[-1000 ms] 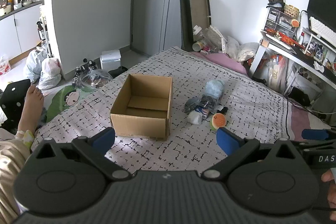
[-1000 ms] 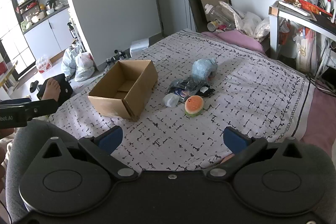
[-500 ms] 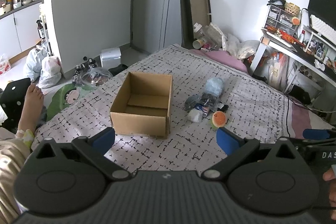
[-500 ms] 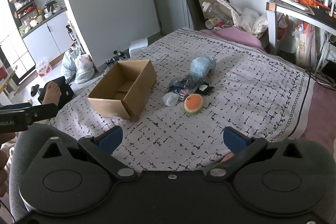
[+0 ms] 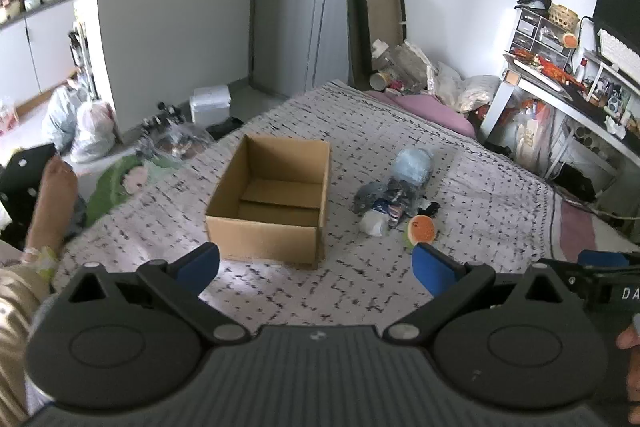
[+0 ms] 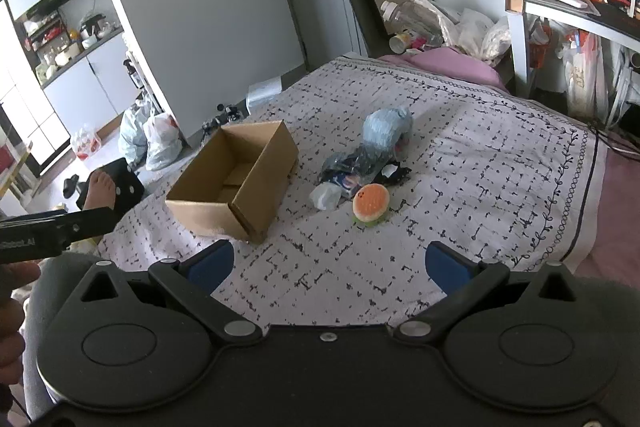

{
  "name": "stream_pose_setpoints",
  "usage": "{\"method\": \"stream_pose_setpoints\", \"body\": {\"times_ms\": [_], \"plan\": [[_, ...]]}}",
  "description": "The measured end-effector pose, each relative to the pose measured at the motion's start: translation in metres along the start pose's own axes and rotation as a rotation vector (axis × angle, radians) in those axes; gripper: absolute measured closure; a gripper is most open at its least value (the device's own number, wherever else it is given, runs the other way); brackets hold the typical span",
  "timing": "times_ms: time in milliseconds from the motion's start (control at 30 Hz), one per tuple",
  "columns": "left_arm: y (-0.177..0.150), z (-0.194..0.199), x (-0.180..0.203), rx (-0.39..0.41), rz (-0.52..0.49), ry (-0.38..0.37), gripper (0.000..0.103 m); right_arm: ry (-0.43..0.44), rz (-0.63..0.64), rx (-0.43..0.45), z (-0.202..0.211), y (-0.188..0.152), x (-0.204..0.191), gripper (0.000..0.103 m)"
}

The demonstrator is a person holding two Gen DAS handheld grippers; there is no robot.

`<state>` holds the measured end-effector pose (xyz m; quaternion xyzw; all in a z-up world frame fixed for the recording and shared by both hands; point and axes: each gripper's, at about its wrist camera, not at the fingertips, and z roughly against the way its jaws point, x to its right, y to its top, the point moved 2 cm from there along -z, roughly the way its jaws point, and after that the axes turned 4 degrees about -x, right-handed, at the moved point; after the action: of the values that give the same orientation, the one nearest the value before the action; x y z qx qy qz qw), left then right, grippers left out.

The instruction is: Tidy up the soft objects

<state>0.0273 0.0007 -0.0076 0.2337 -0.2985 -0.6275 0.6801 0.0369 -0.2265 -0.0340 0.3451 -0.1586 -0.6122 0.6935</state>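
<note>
An open, empty cardboard box (image 5: 272, 203) (image 6: 240, 183) sits on the patterned bedspread (image 5: 480, 195). To its right lies a small pile: a light blue plush (image 5: 414, 165) (image 6: 386, 127), a crumpled clear bag with dark items (image 5: 384, 195) (image 6: 352, 167), a white bag (image 5: 374, 225) (image 6: 326, 195) and an orange watermelon-slice plush (image 5: 421, 229) (image 6: 371, 203). My left gripper (image 5: 316, 265) is open and empty, held over the near bed short of the box. My right gripper (image 6: 328, 263) is open and empty, short of the pile.
A pink pillow (image 5: 424, 107) and bags of clutter lie at the bed's far end. A white desk (image 5: 560, 99) stands on the right. Plastic bags (image 5: 84, 131) and a person's bare foot (image 5: 52, 195) are on the left.
Both grippers have shifted slightly forward and the view has tilted a little. The box and pile have not moved. Both grippers stay open.
</note>
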Motion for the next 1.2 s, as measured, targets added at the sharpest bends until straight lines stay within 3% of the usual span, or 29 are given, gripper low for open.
{"method": "stream_pose_setpoints", "body": {"times_ms": [767, 1200], "plan": [[0.036, -0.081, 0.026, -0.057, -0.015, -0.064, 0.004, 0.005, -0.162, -0.055, -0.068, 0.035, 0.038, 0.000], [0.043, -0.132, 0.041, -0.137, -0.015, -0.077, 0.016, 0.029, -0.252, -0.130, -0.109, 0.047, 0.058, 0.008]]}}
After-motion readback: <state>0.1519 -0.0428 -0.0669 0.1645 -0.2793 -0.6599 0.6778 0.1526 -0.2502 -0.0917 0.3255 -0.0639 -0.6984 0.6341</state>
